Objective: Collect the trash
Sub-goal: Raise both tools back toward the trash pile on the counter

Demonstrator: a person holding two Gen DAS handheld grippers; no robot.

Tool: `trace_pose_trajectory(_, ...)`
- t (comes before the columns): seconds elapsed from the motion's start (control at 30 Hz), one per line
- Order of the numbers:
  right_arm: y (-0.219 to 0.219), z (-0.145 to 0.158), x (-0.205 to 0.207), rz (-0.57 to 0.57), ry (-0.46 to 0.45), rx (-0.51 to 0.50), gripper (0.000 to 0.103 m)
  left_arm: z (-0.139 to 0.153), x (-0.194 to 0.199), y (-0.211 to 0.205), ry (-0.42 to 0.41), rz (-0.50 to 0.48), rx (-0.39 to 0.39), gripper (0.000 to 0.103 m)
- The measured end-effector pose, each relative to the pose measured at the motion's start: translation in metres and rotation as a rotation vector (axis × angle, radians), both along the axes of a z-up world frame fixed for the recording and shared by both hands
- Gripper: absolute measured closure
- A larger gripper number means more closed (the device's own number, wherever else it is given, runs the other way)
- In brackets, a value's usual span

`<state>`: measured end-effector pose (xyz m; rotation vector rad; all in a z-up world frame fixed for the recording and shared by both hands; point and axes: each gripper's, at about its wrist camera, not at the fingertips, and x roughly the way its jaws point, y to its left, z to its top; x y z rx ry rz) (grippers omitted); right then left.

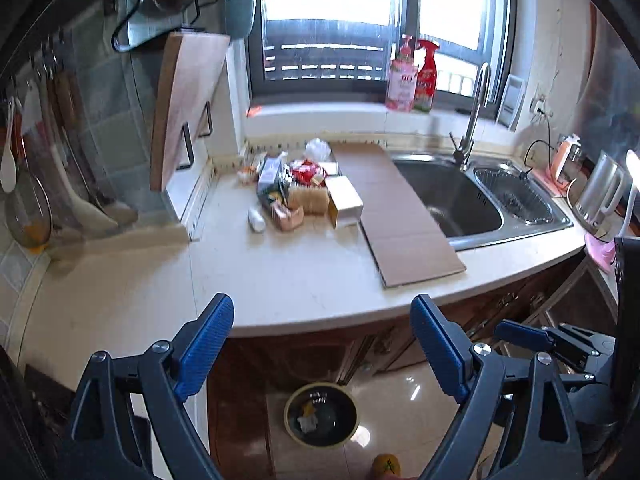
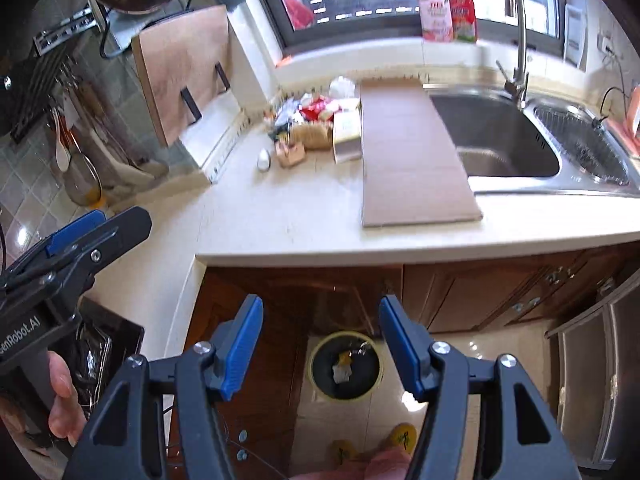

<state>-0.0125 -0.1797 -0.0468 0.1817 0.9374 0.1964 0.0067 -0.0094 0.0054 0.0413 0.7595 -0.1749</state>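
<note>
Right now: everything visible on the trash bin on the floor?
The trash bin is round, open-topped, with a pale yellowish rim and a dark inside that looks like a liner. It stands upright on the glossy tiled floor, right in front of the wooden cabinet doors, below the counter edge. A few scraps, white and yellowish, lie inside. Neither gripper touches it.

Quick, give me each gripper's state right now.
Left gripper: open, nothing between its fingers.
Right gripper: open, nothing between its fingers.
</note>
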Motion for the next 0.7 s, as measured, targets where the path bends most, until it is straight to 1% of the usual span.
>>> trace_pose_trajectory(0.07, 0.001, 0.013, 0.003, -0.009, -0.027, -0.009, 0.042, 0.010, 0.002, -0.001, -0.022, -0.009, 0.009, 0.014)
trace_pose_trajectory(0.17, -0.004, 0.025, 0.010, -0.013, -0.055, -0.010, 0.042, 0.016, 0.006, -0.001, -0.040, -0.005, 0.027, 0.014)
trace_pose_trajectory(0.27, -0.006, 0.032, 0.023, -0.018, -0.071, -0.005, 0.042, 0.016, 0.017, 0.003, -0.044, 0.014, 0.034, 0.014)
trace_pose_trajectory(0.37, -0.007, 0.030, 0.042, -0.028, -0.076, -0.010, 0.042, 0.014, 0.033, 0.008, -0.051, 0.046, 0.039, 0.014)
trace_pose_trajectory(0.47, -0.011, 0.027, 0.067, -0.024, -0.079, -0.013, 0.042, 0.006, 0.055, 0.013, -0.050, 0.081, 0.058, 0.014)
trace_pose_trajectory(0.57, -0.015, 0.021, 0.096, -0.003, -0.075, -0.005, 0.042, -0.007, 0.085, 0.015, -0.030, 0.113, 0.095, 0.014)
trace_pose_trajectory(0.7, -0.019, 0.008, 0.151, 0.019, -0.039, 0.017, 0.042, -0.032, 0.138, 0.014, 0.042, 0.135, 0.125, 0.014)
